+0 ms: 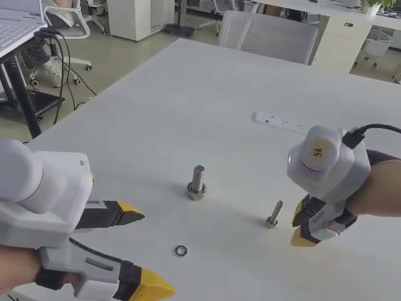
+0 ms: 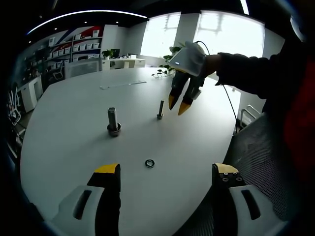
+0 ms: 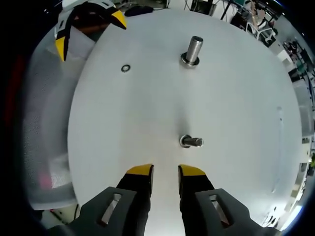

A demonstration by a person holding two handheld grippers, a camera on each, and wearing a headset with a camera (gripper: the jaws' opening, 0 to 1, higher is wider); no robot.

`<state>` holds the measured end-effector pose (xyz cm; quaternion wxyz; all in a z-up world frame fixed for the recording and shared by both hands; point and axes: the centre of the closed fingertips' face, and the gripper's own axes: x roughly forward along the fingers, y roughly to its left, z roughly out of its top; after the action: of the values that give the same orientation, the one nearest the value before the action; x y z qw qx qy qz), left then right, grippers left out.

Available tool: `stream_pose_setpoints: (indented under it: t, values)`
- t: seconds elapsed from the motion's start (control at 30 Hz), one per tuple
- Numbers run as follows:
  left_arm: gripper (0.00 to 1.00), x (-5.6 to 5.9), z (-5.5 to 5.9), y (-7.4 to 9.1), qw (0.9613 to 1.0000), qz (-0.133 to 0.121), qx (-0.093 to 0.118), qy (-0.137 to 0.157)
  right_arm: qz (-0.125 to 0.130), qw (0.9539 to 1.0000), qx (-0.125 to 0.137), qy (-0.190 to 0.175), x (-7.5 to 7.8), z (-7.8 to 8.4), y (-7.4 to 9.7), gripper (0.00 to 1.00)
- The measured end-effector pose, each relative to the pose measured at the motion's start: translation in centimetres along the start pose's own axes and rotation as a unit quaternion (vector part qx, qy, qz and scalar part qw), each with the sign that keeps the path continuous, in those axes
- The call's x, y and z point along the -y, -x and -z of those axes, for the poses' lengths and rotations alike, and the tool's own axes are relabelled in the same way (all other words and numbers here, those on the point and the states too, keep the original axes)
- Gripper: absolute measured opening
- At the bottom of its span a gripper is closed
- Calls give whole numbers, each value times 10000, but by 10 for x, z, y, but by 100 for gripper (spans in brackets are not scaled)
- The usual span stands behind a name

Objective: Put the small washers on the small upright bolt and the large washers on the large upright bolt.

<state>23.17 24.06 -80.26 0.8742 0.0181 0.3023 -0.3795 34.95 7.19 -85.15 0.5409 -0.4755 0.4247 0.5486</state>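
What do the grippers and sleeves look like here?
Both the left gripper and right gripper have white housings and black jaws with yellow tips. The right one carries a pale yellow label and a black cable. The sleeve is dark.

1. The room is bright, and the white table (image 1: pixel 207 94) is lit evenly.
2. Big windows (image 2: pixel 216 29) glow so white they look washed out.
3. The large bolt (image 1: pixel 198 182) throws just a faint, soft shadow.
4. In the gripper views everything bends near the edges; a long lamp (image 2: pixel 88 12) looks curved.
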Motion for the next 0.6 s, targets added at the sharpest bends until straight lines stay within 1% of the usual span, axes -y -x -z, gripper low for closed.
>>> stream_pose_setpoints:
  t: [0.27, 0.37, 0.53, 0.6]
  values:
    - [75, 0, -1, 1, 10000, -9, 24, -6, -105, 9999, 40, 116, -19, -8, -1, 22]
    - [75, 0, -1, 1, 10000, -6, 35, -12, -122, 9998, 60, 167, -24, -12, 1, 22]
    - [75, 0, -2, 1, 10000, -4, 46, -17, -193, 9993, 84, 319, -35, -23, 0, 22]
    - [75, 0, -2, 2, 10000, -6, 53, -18, -231, 9990, 121, 376, -39, -30, 1, 22]
